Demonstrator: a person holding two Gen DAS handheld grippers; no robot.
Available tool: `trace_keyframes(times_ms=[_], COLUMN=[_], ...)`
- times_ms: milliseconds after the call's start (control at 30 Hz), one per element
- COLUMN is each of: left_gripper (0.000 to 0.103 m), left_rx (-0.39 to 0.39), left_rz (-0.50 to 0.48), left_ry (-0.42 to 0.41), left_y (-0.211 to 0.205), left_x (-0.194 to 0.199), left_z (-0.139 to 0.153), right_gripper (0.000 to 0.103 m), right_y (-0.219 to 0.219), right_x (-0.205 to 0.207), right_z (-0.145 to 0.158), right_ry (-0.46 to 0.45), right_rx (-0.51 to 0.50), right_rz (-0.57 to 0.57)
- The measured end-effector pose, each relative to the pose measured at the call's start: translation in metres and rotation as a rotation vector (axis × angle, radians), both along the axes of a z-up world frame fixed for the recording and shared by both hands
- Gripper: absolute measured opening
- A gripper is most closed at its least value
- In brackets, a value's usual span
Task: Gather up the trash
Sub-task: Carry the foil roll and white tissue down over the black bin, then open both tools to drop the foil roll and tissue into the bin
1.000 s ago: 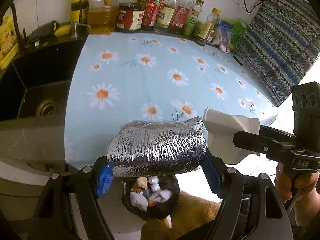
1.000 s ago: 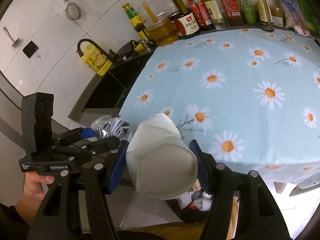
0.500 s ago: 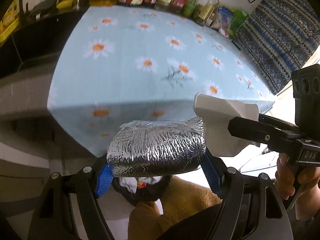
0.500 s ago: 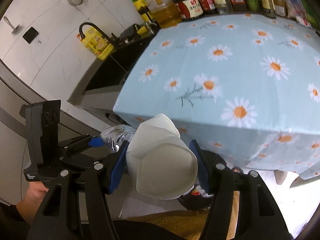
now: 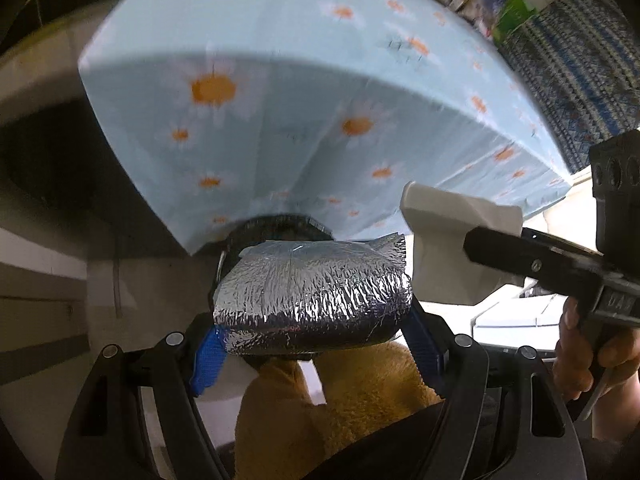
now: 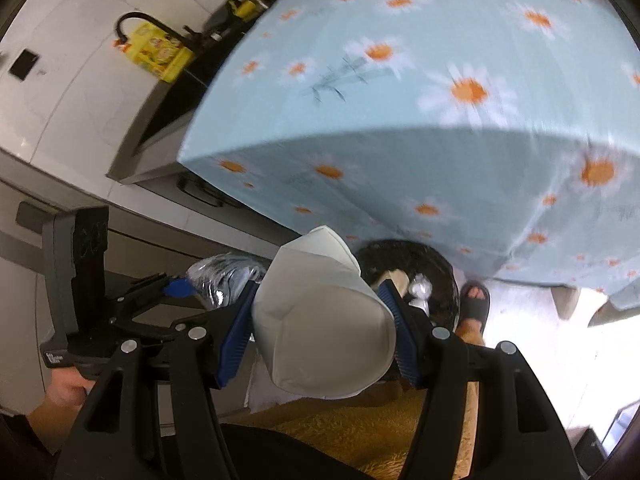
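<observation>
The upper part of both views is filled by the table, draped in a blue daisy-print tablecloth [image 6: 400, 152] that hangs over the near edge. Below that edge, on the floor, a trash bin [image 6: 440, 268] lined with a black bag is seen, with scraps already inside; in the left view only its rim shows, above the foil.

The coming move is judged to turn on this: the bin lies ahead of and below both claws, which point steeply down at it. The right claw appears the nearer, its load lying just beside the bin mouth, though depth cannot be told for sure.

The left gripper [image 5: 316, 344] is clamped on a crumpled silver foil bag [image 5: 312, 292], whose long axis runs crosswise from pad to pad. The right gripper [image 6: 320, 328] is clamped on a squashed white paper cup [image 6: 320, 336], held across its width. Neither item has yet been released; both are side by side over the floor, clear of the table.
</observation>
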State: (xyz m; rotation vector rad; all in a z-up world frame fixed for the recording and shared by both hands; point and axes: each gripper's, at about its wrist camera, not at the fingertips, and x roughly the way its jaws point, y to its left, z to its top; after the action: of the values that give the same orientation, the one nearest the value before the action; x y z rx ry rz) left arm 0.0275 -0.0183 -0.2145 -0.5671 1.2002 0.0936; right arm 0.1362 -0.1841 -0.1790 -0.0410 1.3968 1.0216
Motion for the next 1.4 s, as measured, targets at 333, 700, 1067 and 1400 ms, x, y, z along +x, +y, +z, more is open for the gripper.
trace_keyframes(times_ms=[333, 700, 1067, 1400], left_gripper=[0.075, 0.090, 0.096, 0.096], left_rx=[-0.053, -0.061, -0.068, -0.059], left_rz=[0.027, 0.013, 0.063, 0.058], left_ry=[0.122, 0.197, 0.180, 0.148], left_y=[0.001, -0.002, 0.008, 0.007], left_x=[0.001, 0.010, 0.014, 0.013], left_z=[-0.044, -0.060, -0.048, -0.030], right_gripper=[0.061, 0.078, 0.079, 0.081], right_y=[0.003, -0.005, -0.004, -0.015], right_x=[0.003, 0.021, 0.023, 0.017], right_z=[-0.042, -0.060, -0.050, -0.036], right_ry=[0.071, 0.144, 0.136, 0.097], right_rx=[-0.058, -0.054, -0.078, -0.100], right_rz=[-0.004, -0.092, -0.102, -0.134])
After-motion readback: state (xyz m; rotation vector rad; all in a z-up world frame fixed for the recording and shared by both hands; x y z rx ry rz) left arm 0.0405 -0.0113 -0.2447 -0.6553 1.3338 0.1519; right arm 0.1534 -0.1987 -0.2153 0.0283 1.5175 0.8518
